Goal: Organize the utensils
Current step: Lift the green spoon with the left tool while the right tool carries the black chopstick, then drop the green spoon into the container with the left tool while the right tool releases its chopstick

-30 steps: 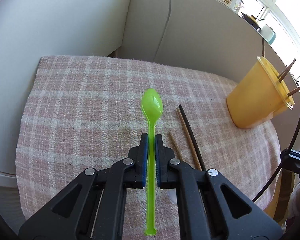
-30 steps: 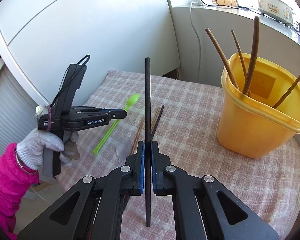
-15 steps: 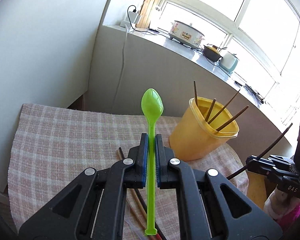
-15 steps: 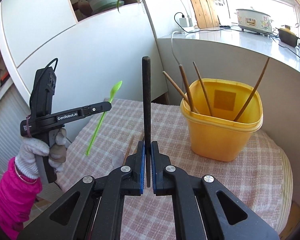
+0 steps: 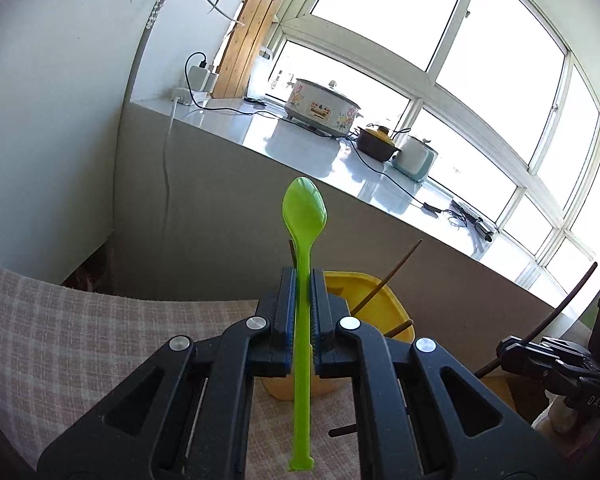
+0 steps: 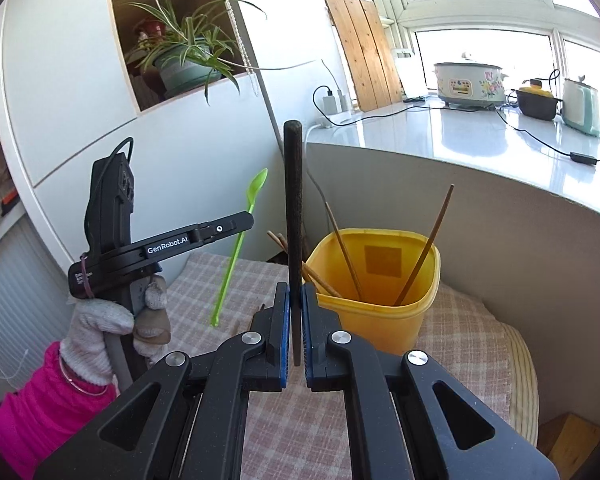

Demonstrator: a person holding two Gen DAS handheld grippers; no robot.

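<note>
Jaws of the left gripper (image 5: 303, 280) were clamped on one translucent green plastic spoon (image 5: 303, 216), bowl up, above the checked cloth on the bench (image 5: 80, 328). The right gripper (image 6: 295, 300) pinched one dark wooden chopstick (image 6: 292, 216), upright. Just beyond stood one yellow plastic tub (image 6: 380, 320) holding four brown chopsticks (image 6: 424, 246). Farther off, three cookers (image 6: 470, 82) sat along the windowsill.

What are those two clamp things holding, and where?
The left hand-held gripper pinches the green spoon mid-handle; the right hand-held gripper pinches a dark chopstick near its lower end.
</note>
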